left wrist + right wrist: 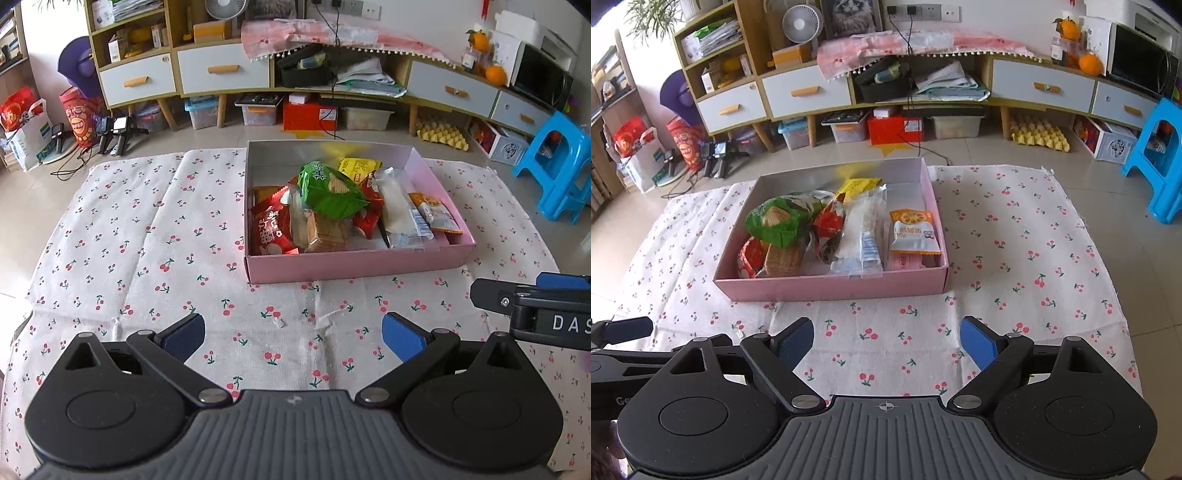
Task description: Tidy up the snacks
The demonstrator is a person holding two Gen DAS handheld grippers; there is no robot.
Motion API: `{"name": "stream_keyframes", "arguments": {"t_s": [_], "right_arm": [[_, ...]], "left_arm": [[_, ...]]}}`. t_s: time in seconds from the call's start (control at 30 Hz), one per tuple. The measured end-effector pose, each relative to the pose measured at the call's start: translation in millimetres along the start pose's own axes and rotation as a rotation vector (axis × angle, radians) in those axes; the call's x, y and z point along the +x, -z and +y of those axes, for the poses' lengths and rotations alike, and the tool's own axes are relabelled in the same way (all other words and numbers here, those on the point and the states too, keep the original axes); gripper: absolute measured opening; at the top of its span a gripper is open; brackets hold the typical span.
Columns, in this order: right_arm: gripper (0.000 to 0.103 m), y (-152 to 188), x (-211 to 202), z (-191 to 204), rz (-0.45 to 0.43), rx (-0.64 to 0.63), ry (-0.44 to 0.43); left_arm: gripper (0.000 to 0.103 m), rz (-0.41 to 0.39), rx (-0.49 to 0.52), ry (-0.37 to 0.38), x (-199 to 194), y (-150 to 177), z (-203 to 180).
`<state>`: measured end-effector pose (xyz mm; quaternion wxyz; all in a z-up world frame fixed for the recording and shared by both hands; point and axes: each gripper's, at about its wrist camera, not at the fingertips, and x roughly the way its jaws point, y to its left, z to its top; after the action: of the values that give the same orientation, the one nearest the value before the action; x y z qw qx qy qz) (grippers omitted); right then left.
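Judging from the bare cherry-print tablecloth (147, 240), we seem near the end: the snacks all lie heaped in the shallow pink cardboard box (354, 264), green crisp packet (327, 192) on top. Our left gripper (293, 338) and right gripper (886, 341) hover released, empty, needing only a check for strays.

Room behind the cherry-print tablecloth (147, 229)

A blue plastic stool (557, 166) stood off the cloth's right edge; a yellow egg tray (441, 133), red box (309, 115) and small fan (802, 22) sat by the long cabinet (221, 70).
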<state>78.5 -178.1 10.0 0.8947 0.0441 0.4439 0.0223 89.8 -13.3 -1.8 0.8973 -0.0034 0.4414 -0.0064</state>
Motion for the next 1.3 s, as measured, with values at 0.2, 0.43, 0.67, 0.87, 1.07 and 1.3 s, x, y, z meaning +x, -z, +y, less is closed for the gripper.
{"name": "stream_keyframes", "arguments": {"t_s": [0.2,0.43,0.67,0.87,1.07,1.3], "right_arm": [[0.088,1.5,3.2,-0.2,0.015,-0.007,0.002],[0.089,1.6,3.3,0.4,0.016,-0.009,0.003],[0.089,1.8,4.5,0.0,0.022,-0.006,0.005],[0.089,2.3,5.3,-0.1,0.025,-0.005,0.004],[0.089,2.9,6.0,0.1,0.029,-0.003,0.002],[0.089,3.7,6.4,0.8,0.032,-0.001,0.001]], "left_arm": [[0.102,0.004,-0.003,-0.001,-0.2,0.4,0.6],[0.102,0.009,-0.008,0.001,-0.2,0.4,1.3],[0.102,0.01,-0.013,0.004,0.1,-0.6,2.1],[0.102,0.009,-0.012,0.004,0.0,-0.9,2.0],[0.102,0.01,-0.012,0.005,-0.1,-0.8,2.1],[0.102,0.009,-0.012,0.004,0.0,-0.6,2.3]]}}
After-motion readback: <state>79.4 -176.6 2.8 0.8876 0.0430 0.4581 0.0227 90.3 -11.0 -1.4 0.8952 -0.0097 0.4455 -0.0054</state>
